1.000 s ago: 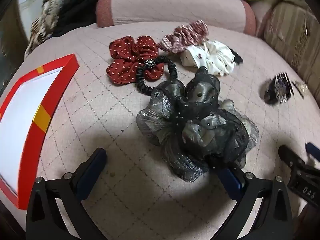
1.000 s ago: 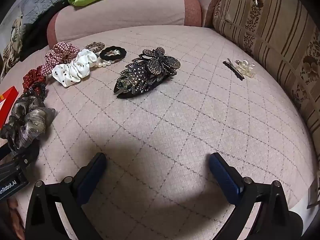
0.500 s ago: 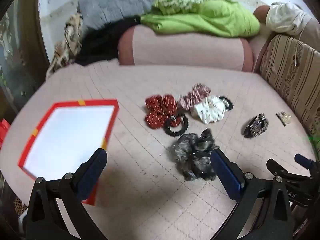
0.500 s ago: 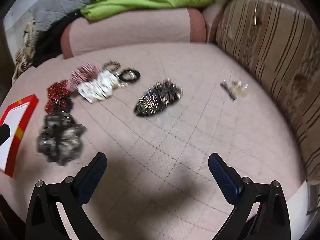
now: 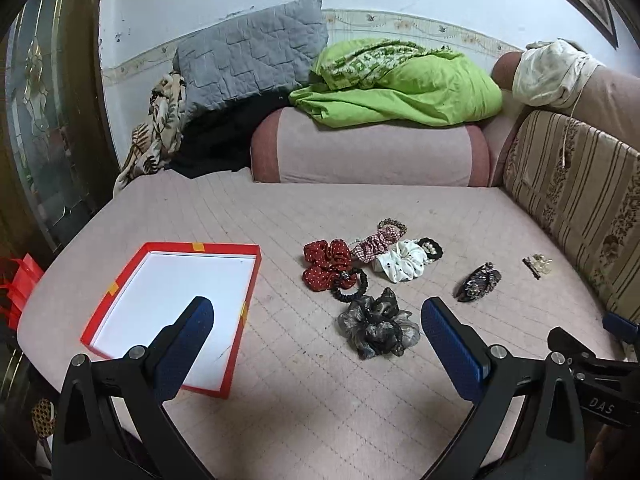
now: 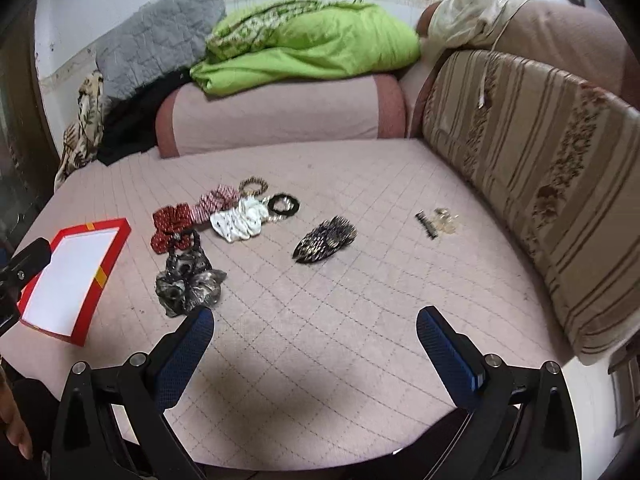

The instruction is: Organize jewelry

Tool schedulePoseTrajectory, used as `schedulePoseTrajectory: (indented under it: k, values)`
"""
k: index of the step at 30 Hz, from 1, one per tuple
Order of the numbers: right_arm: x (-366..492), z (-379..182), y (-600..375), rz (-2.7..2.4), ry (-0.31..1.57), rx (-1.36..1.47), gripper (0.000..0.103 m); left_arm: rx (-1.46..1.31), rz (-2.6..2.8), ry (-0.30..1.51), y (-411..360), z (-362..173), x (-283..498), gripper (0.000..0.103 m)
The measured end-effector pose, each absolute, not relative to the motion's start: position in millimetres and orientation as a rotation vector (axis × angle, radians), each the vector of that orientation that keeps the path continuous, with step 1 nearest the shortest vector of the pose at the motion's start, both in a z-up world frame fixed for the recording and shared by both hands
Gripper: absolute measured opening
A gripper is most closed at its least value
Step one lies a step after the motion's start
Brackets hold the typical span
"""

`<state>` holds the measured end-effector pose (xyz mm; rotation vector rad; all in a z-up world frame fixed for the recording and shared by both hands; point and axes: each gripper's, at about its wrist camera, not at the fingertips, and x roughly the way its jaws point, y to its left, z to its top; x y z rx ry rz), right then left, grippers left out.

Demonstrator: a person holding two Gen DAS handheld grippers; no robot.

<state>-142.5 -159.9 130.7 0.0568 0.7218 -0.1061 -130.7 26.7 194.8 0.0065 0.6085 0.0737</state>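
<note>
- Left gripper (image 5: 316, 316) hangs above the quilted pink seat cushion (image 5: 320, 400), jaws spread wide, nothing between them.
- Red tray with a white floor (image 5: 176, 312) lies ahead of its left finger, empty.
- Grey-black organza scrunchie (image 5: 378, 328) sits just inside its right finger; beyond it lie a thin black hair tie (image 5: 352, 285), a red dotted scrunchie (image 5: 324, 263), a checked one (image 5: 378, 238) and a white dotted one (image 5: 402, 266), bunched together.
- Right gripper (image 6: 314, 318) hovers likewise, jaws wide apart and empty.
- Beaded hair claw (image 6: 325, 240) lies ahead between its fingers; small clips (image 6: 438, 222) lie farther right, near the striped backrest (image 6: 540, 168).
</note>
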Motion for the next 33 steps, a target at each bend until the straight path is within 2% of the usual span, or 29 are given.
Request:
schedulePoseTrajectory:
  k: [8,18,22,33]
  values:
    - [-159,125,-166,-0.144,0.721,0.133,0.103,0.016,0.069,0.650,25,191,-159,0.103]
    - [-168,122,-159,-0.187,0.653,0.056,0.103,-0.029,0.058,0.721,32,176,-151,0.103]
    - [-159,115,-165,-0.125,0.724,0.151,0.103,-0.030,0.059,0.737,31,171,-146,0.103]
    - [-145,94,-156,-0.092,0.812,0.134,0.102,0.003,0.045,0.805,25,151,-128,0.103]
